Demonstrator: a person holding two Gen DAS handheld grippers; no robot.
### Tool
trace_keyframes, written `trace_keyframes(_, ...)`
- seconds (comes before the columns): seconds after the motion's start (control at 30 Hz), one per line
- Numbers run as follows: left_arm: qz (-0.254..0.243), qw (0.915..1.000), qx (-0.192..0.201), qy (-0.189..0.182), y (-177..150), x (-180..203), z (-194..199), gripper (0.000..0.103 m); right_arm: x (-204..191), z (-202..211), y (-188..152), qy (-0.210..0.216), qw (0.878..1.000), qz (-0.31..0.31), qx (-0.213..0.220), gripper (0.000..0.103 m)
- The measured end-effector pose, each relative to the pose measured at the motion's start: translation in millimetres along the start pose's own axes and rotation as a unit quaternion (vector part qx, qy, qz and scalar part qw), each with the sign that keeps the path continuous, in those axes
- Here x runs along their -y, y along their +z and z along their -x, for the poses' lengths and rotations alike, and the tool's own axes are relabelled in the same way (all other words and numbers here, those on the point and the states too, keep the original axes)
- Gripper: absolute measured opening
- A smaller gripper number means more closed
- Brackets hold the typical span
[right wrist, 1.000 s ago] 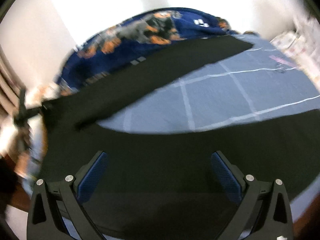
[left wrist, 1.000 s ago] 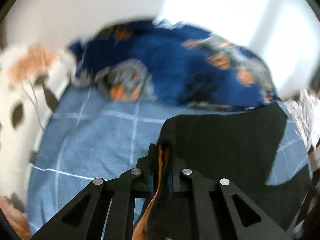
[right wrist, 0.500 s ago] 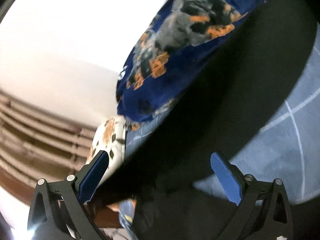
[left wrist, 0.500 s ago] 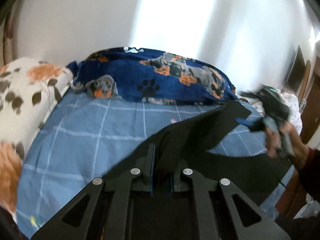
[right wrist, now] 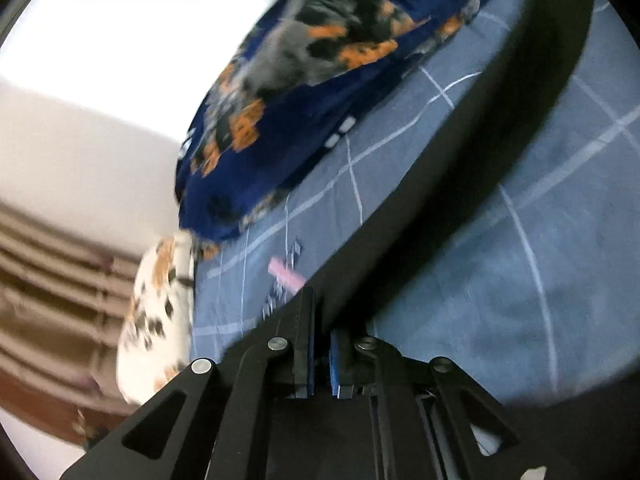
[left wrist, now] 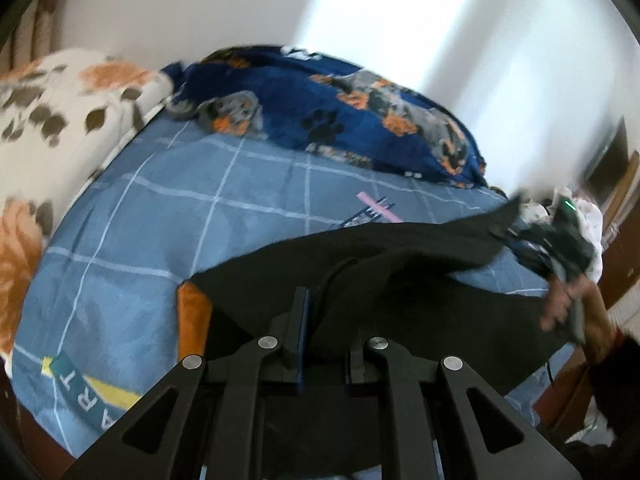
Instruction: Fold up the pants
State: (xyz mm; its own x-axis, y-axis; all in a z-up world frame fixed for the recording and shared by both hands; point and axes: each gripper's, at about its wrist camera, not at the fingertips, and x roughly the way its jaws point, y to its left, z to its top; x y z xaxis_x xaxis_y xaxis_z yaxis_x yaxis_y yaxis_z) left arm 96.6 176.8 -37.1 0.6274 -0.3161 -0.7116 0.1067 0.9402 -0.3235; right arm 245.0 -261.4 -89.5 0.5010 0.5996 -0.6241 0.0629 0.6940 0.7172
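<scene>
The black pants point(left wrist: 400, 272) with an orange inner lining point(left wrist: 192, 320) hang stretched above the blue checked bedsheet point(left wrist: 200, 208). My left gripper point(left wrist: 326, 340) is shut on one end of the fabric. My right gripper point(right wrist: 322, 354) is shut on the far end of a pant leg point(right wrist: 480, 152), which runs away up the right wrist view. The right gripper point(left wrist: 560, 240) and the hand holding it also show at the right of the left wrist view, with the fabric taut between the two grippers.
A dark blue dog-print blanket point(left wrist: 340, 120) lies along the wall side of the bed. A white floral pillow point(left wrist: 52, 120) lies at the left. A pink printed mark point(left wrist: 378, 206) is on the sheet. The bed edge and wooden furniture point(left wrist: 624, 216) are at the right.
My right gripper was open and has closed on the pant leg. Both grippers lifted and pulled the pants taut above the bed; the left kept its grip.
</scene>
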Motion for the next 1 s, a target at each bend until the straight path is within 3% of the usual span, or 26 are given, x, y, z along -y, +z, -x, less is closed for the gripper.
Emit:
trace_keyframes(0.23, 0.007, 0.9988, -0.039, 0.027, -30.0, -17.1, -2.8, 0.015, 9.0, 54.5, -98.6, -0.005, 1.0, 0.025, -0.017, 0.005)
trace_keyframes(0.43, 0.001, 0.9972, -0.06, 0.044, -57.6, -21.2, -3.3, 0.016, 33.2, 63.8, -155.5, -0.014, 0.998, -0.014, -0.053, 0.006)
trace_keyframes(0.7, -0.022, 0.9952, -0.051, 0.08, -72.5, -21.1, -0.8, 0.017, 48.1, 52.1, -183.4, -0.019, 0.995, -0.042, -0.086, 0.005)
trace_keyframes(0.87, -0.025, 0.9918, -0.051, 0.114, -75.4, -25.5, -1.1, 0.031, 55.6, 43.3, -189.0, -0.017, 0.994, -0.054, -0.095, 0.005)
trace_keyframes(1.0, -0.013, 0.985, -0.042, 0.167, -74.9, -41.0, 3.4, 0.043, 51.3, 40.4, -190.7, -0.014, 0.994, -0.042, -0.099, 0.006)
